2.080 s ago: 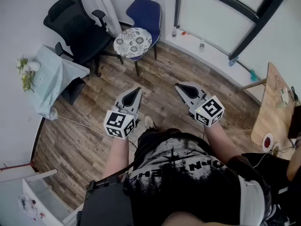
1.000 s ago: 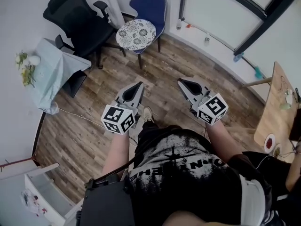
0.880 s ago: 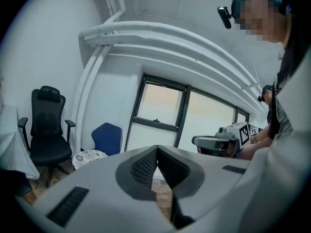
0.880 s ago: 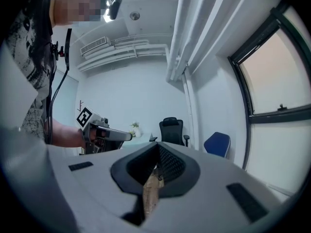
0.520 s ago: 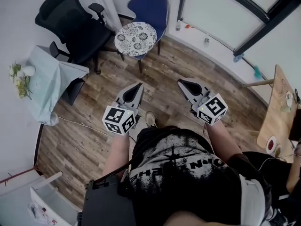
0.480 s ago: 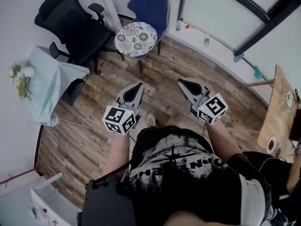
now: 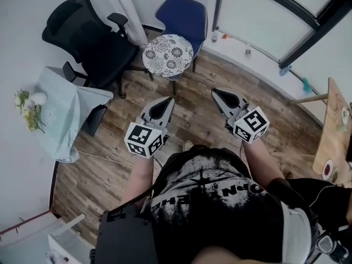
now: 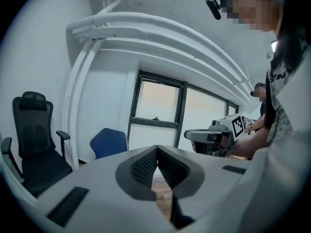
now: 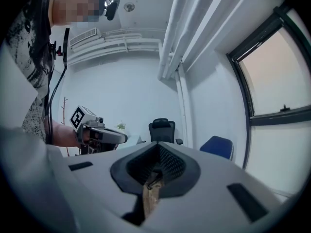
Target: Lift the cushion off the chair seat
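Note:
A round white cushion with a dark floral print (image 7: 168, 55) lies on the seat of a blue chair (image 7: 184, 16) by the far wall. Both grippers hover over the wooden floor short of the chair, and neither touches it. My left gripper (image 7: 167, 100) points toward the cushion with its jaws shut and empty. My right gripper (image 7: 215, 91) is also shut, holding nothing, off to the cushion's right. In the left gripper view the blue chair's back (image 8: 109, 142) shows past the shut jaws (image 8: 156, 148); the cushion is hidden there. The right gripper view shows the same chair (image 9: 217, 146) beyond its shut jaws (image 9: 158, 147).
A black office chair (image 7: 88, 37) stands left of the blue chair. A small table under a pale blue cloth (image 7: 60, 111) with flowers (image 7: 30, 106) is further left. A wooden table (image 7: 336, 131) sits at the right edge. Windows line the far wall.
The person has walked toward the blue chair, so the chair and cushion now lie closer to both grippers. Both grippers have stayed shut and empty.

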